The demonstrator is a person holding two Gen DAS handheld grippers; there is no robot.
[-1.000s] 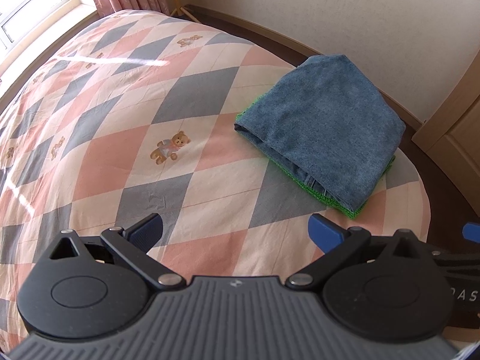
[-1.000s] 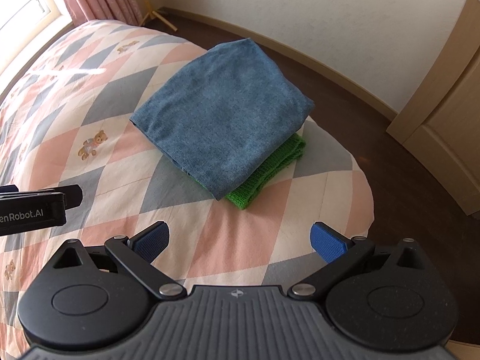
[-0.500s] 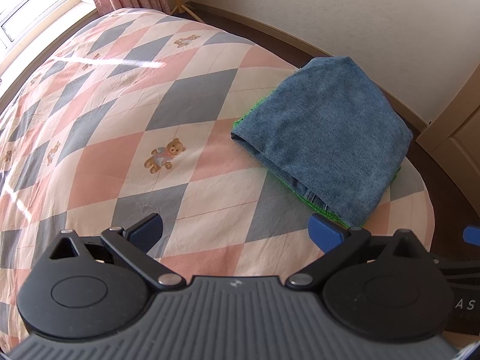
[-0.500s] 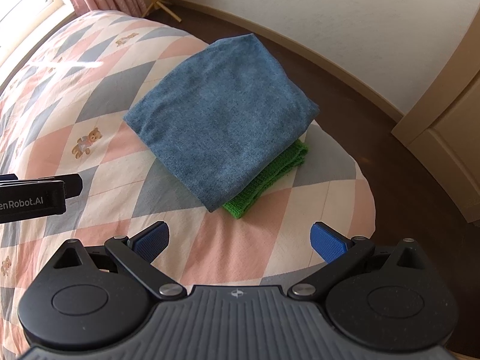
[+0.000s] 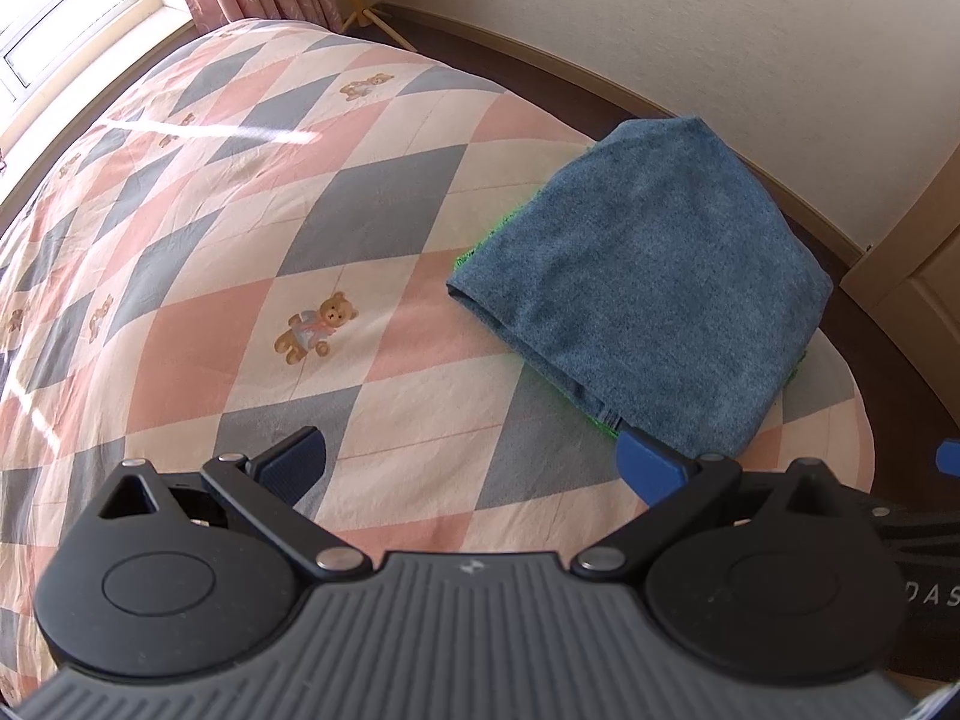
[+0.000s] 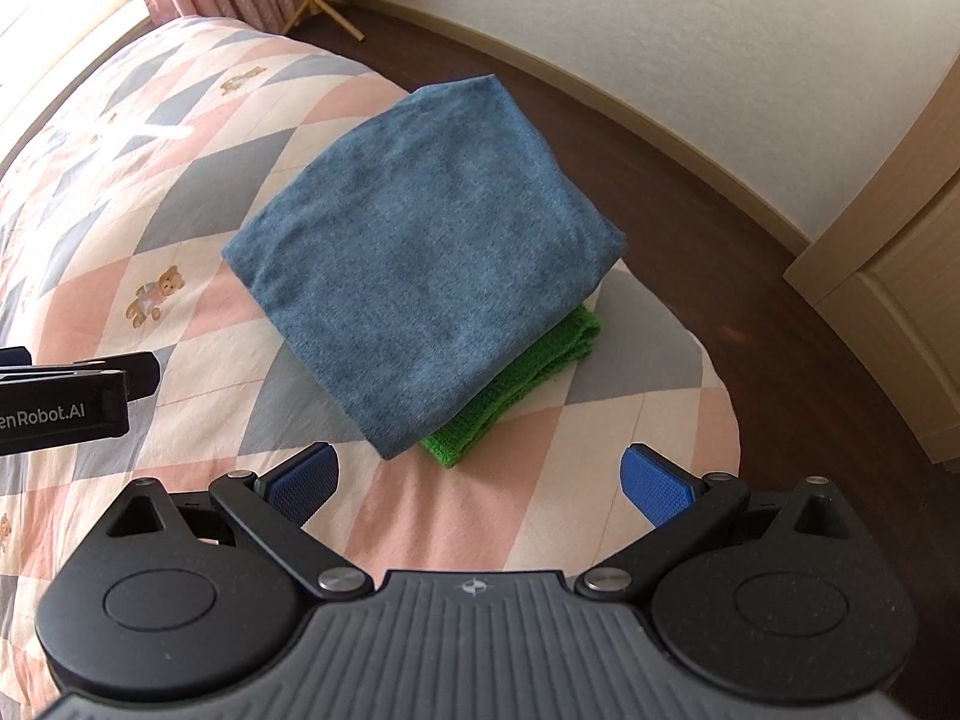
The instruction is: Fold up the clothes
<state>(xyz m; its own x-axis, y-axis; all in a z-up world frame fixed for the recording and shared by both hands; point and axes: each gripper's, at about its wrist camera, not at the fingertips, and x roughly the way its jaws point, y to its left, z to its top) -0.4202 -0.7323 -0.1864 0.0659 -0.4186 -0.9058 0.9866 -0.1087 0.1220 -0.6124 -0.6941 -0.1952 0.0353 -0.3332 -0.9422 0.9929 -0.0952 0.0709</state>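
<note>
Inventory, bed corner. Item one: blue garment (image 6: 420, 252), folded into a compact rectangle, lying flat near the corner of the quilt (image 5: 198, 240) closest to the wall. Item two: green garment (image 6: 510, 387), also folded, directly beneath the blue one and touching it; only its near edge and one corner show in my right view, and a thin green fringe in my left. Both pieces read as already folded and stacked.

Item three: my left gripper (image 5: 471, 468), jaws spread wide, nothing between them, hovering above the quilt just short of the stack's near edge. Item four: my right gripper (image 6: 480, 474), likewise wide and empty, with the stack's nearest corner just ahead of its fingers.

Step in hand, as I judge it: folding appears finished, so what remains is tidying or releasing the pile. To do it well I would keep both claws clear of the top layer, since a dragging pad could peel the blue fold open. If squaring is wanted, I would nudge the green edge inward from the side, low against the quilt, rather than pinch from above. The pile sits near the mattress edge, so any push should go toward the bed's middle, not the floor.
</note>
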